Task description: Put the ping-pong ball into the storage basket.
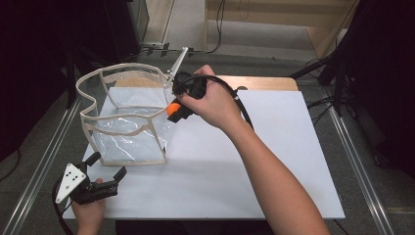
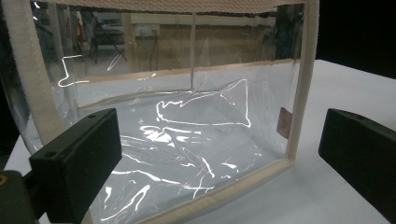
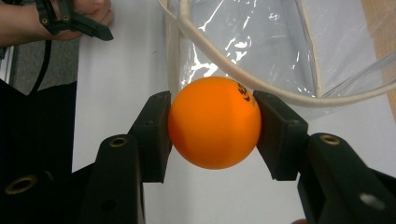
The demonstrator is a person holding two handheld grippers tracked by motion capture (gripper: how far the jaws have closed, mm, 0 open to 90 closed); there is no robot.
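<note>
An orange ball [image 3: 214, 122] sits squeezed between the two black jaws of my right gripper [image 3: 214, 126], which is shut on it. In the high view that gripper [image 1: 174, 108] holds the ball [image 1: 172, 108] in the air at the right rim of a clear plastic bag with cream fabric edging [image 1: 128, 120]. The bag stands open-topped on the white table [image 1: 274, 147]. My left gripper [image 1: 106, 165] rests near the table's front left corner, jaws open, pointing at the bag's near side [image 2: 187, 140] with nothing between them.
A wooden board [image 1: 264, 82] lies along the table's far edge. Metal rails [image 1: 357, 161] run down both sides of the table. A thin metal rod [image 1: 177, 61] stands behind the bag. Cables trail on the floor at right.
</note>
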